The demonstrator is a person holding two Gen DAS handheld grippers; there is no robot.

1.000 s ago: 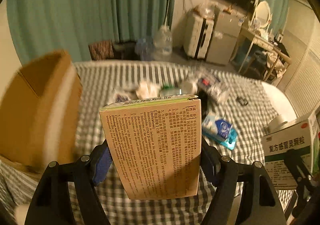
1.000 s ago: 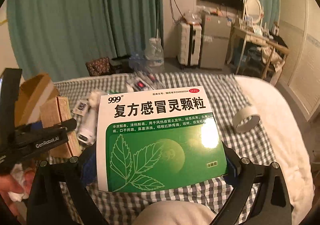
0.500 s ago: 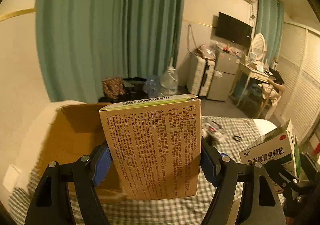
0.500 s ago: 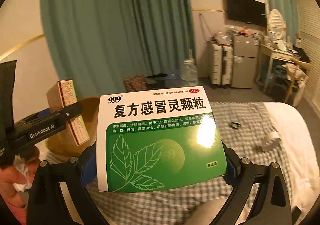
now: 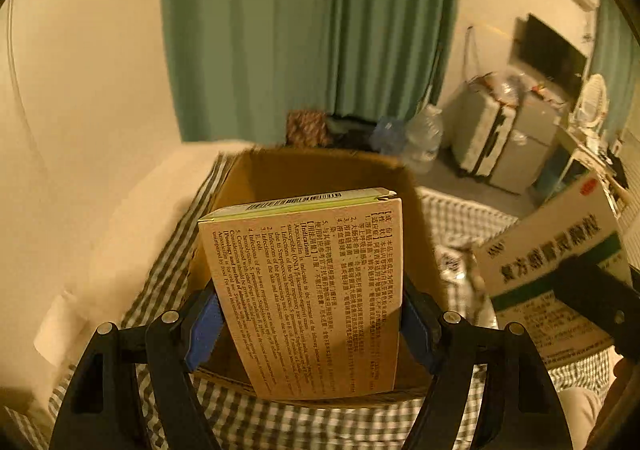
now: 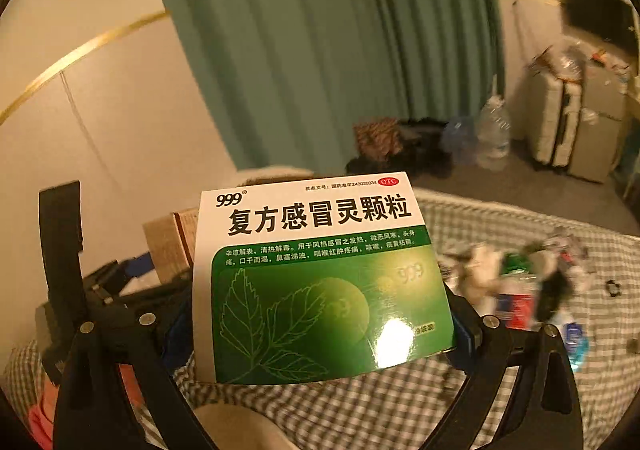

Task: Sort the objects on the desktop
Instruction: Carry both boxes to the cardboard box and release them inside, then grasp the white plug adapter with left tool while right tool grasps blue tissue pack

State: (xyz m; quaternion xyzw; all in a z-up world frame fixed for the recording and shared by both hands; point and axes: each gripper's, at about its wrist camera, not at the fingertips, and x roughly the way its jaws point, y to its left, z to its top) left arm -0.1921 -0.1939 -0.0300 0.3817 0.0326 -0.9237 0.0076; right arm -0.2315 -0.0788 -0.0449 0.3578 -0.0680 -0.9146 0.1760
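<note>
1. A bedroom with a teal curtain (image 5: 312,30), cream walls and a bed covered by a gingham cloth (image 6: 480,222) is shown in both views.
2. One open cardboard box (image 5: 320,170) is seen on the gingham cloth in the left wrist view; its brown interior is visible behind the held carton.
3. Two medicine cartons are counted, one per tool.
4. One tan carton (image 5: 308,290), printed with small black text and a barcode on its top flap, is pinched between the blue pads of the left gripper (image 5: 310,326). It is held upright over the near rim of the cardboard box.
5. One green-and-white carton (image 6: 320,282), marked "999" with a leaf design, is clamped between the fingers of the right gripper (image 6: 320,334). It is held in the air above the gingham cloth, to the right of the cardboard box.
6. The same green-and-white carton (image 5: 556,254) is seen tilted at the right edge of the left wrist view.
7. The tan carton (image 6: 172,246) and left gripper (image 6: 132,278) are seen just left of the green-and-white carton in the right wrist view.
8. One cluster of small mixed items (image 6: 520,278) is left on the cloth; motion blur prevents an exact count.
9. Two clear water bottles (image 6: 494,134) are seen on the floor near the curtain.
</note>
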